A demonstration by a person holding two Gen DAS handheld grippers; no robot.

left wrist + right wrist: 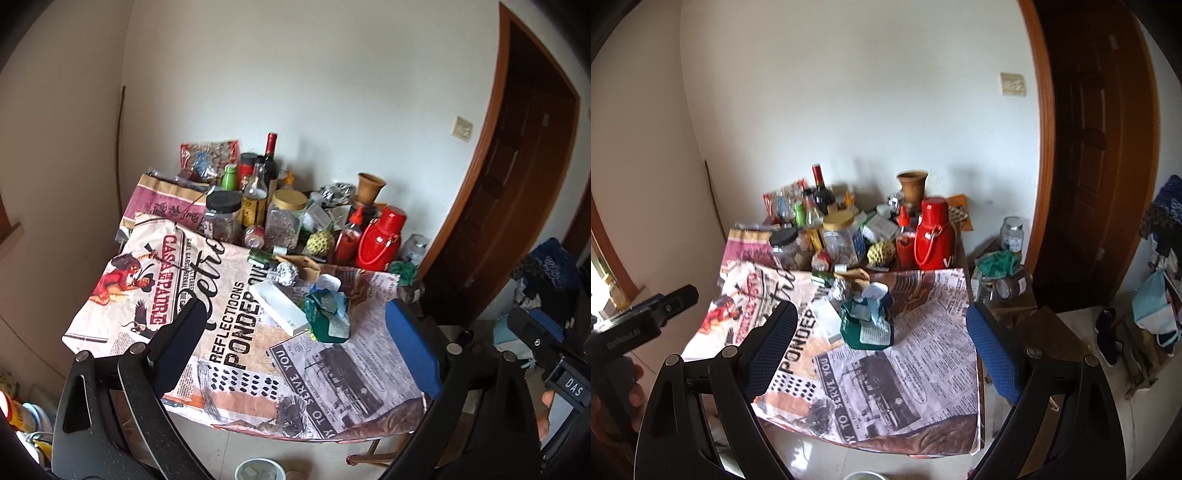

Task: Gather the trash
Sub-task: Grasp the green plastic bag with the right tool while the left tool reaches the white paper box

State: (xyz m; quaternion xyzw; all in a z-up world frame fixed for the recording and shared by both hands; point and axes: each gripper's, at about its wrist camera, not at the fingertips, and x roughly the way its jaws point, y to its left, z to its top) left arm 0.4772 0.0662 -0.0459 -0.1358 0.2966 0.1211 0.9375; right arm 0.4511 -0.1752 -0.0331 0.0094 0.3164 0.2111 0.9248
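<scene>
Home room, cluttered table (236,373), wine bottle (270,155), wooden door (1097,147)

The white round container (258,469) below the bench is cut off by the picture's bottom edge. The crumpled green packet (327,314) hides part of the white box (280,306), and its small print is unreadable. Jars and bottles hide each other along the wall. The shoes (1108,332) and clothes at right are blurred.
</scene>
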